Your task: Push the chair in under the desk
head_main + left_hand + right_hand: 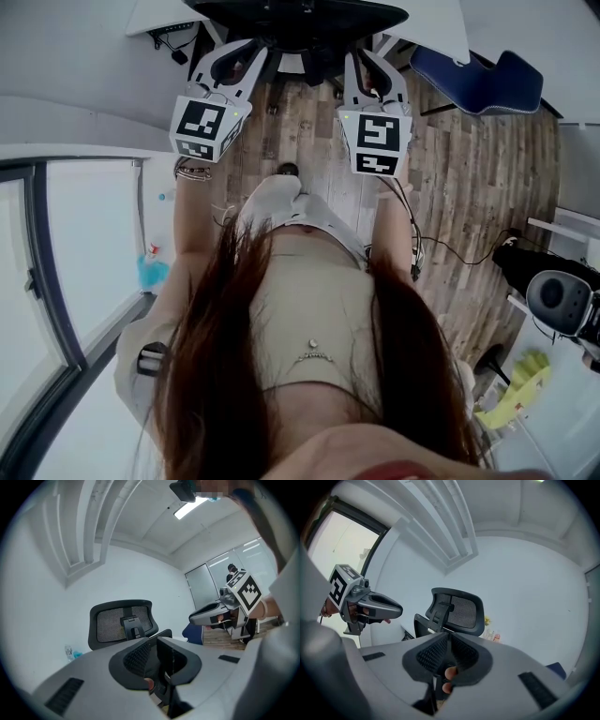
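Tongs, left (pixel 242 58) and right (pixel 367 64): both clenched, nothing visible between, tips at the back of the chair (pixel 300 19). Chair on wood floor (pixel 469 169), in the gap of the white counter (pixel 433 23), back toward the person. Probably heavy yet free-rolling and prone to swivel; mesh panel soft, rim stiff. Best pressed on the rim, both sides evenly.
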Demonstrator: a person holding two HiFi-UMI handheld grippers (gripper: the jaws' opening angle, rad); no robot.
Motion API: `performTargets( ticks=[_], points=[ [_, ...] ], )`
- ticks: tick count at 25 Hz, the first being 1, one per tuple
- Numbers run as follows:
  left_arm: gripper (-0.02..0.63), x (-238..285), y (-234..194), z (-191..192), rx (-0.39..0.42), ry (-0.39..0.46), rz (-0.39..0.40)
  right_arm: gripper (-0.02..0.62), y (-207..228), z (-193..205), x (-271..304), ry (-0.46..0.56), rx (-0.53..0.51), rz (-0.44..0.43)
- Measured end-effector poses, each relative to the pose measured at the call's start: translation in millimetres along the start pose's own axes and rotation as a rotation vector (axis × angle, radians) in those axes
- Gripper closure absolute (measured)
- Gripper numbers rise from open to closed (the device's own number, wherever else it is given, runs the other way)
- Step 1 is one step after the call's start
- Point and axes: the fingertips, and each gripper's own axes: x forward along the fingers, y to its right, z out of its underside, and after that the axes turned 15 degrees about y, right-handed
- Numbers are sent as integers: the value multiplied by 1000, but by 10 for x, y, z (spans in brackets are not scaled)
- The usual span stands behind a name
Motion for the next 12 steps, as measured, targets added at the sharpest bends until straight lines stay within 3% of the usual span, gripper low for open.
performTargets(
  ticks=[12],
  points=[
    [584, -164, 282, -178, 10, 13, -18, 561, 13, -138, -306, 26, 21, 11]
  ],
)
